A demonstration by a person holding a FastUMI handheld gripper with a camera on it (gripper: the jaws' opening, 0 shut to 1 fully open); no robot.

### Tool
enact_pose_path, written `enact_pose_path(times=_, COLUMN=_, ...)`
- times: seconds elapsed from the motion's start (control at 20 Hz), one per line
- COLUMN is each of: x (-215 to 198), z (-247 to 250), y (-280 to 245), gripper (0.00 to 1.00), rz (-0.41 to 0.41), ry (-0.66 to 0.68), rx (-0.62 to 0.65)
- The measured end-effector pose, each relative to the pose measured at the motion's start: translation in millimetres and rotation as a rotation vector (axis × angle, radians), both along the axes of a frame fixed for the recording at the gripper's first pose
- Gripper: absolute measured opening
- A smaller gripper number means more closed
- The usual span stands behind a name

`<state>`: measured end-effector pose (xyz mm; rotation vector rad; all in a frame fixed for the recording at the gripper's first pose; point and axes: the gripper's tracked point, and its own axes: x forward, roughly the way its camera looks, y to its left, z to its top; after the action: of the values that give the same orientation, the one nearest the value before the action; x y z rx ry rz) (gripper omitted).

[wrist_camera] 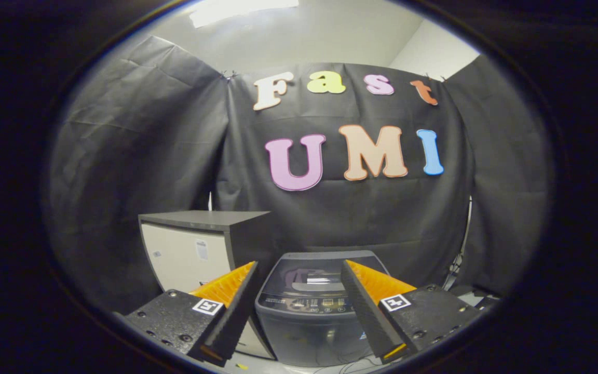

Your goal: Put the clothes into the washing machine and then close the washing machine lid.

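Gripper: I am holding the gripper (pixel 299 291) spread wide and gripping nothing, ready, I judge, for a first grasp.
Washing machine: the washing machine (pixel 307 306) is sitting beyond the fingers, framed between them; its lid (pixel 312 275) appears to be down.
Cabinet: a cabinet (pixel 200 249) is standing just beside the machine.
Clothes: I cannot tell where they are lying.

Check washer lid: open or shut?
Shut. The washing machine lid lies flat above the control panel, beyond the open, empty gripper fingers.
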<state>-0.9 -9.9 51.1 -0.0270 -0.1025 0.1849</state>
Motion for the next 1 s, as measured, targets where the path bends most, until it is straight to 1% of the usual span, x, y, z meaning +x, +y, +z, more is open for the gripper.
enact_pose_path(times=0.05, x=-0.8, z=4.4, y=-2.8, gripper=0.95, rz=-0.008, ry=-0.012, rx=0.003)
enact_pose_path(times=0.3, x=-4.2, z=5.5, y=7.1, gripper=0.94, rz=0.011, ry=-0.021, rx=0.028)
enact_pose_path(times=0.65, x=-4.0, z=0.3, y=19.4, gripper=0.94, rz=0.035, ry=-0.013, rx=-0.008)
enact_pose_path(times=1.0, x=-4.4, z=4.2, y=11.7, gripper=0.95, rz=0.023, ry=-0.019, rx=0.017)
